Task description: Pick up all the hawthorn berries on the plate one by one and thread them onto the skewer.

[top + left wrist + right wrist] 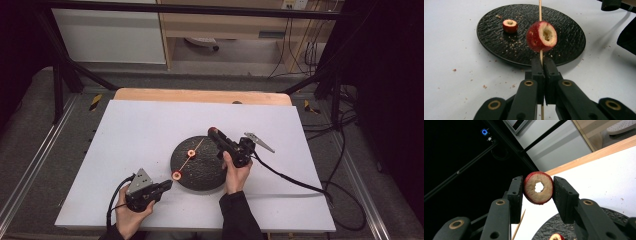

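Left gripper (541,65): jaws clamped on wooden skewer (540,10), cored red fruit (541,36) threaded just beyond tips, above near rim of black plate (571,32). On plate: another cored piece (510,26). Farther: right gripper (537,188) clamped on fruit ring (538,187), raised above plate's far side.

Right tool (538,188) clamps a cored red fruit slice (538,187) between its two black jaws, cut face toward the camera (hole clean through the centre). Below, a thin wooden skewer tip (519,225), the dark plate's rim (546,230) and another red fruit piece (556,237) over the white desk (606,172).
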Tool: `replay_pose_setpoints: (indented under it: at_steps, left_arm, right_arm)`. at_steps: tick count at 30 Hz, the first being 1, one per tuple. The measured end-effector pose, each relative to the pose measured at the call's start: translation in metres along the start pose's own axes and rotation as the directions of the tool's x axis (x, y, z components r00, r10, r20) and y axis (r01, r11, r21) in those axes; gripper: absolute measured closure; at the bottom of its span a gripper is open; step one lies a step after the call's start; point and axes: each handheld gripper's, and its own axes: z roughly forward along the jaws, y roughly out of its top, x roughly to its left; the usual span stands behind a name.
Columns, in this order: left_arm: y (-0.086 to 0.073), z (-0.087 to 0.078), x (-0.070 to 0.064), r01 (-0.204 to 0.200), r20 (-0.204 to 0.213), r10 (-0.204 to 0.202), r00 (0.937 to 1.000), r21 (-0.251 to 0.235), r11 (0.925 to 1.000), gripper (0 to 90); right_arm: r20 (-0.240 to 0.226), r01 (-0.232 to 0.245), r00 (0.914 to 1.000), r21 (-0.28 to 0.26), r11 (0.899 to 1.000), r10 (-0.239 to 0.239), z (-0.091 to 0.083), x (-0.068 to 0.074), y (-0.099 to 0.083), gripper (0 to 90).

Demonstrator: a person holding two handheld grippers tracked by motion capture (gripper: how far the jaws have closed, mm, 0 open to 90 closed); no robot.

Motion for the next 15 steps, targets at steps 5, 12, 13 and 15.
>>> replay_pose_setpoints:
  at_steps: [5,12,13,15]
  left_arm:
    - [0.003,0.005,-0.004,0.007,0.000,-0.007,1.0000,-0.008,0.9999,88.2]
    - [0.007,0.011,-0.009,0.013,0.005,-0.013,0.9999,-0.019,0.9997,88.2]
    - [0.007,0.011,-0.009,0.013,0.004,-0.013,0.9999,-0.021,0.9997,88.2]
    - [0.008,0.012,-0.010,0.014,0.005,-0.014,0.9999,-0.023,0.9996,88.2]
  right_arm:
    - [-0.008,-0.028,0.9996,-0.023,0.999,0.028,0.002,0.000,0.002,61.5]
    - [-0.010,-0.043,0.9990,-0.045,0.998,0.043,0.003,-0.001,0.002,61.5]
    - [-0.011,-0.044,0.9990,-0.048,0.998,0.044,0.003,-0.001,0.002,61.5]
    - [-0.011,-0.049,0.9988,-0.050,0.998,0.049,0.003,-0.001,0.002,61.5]
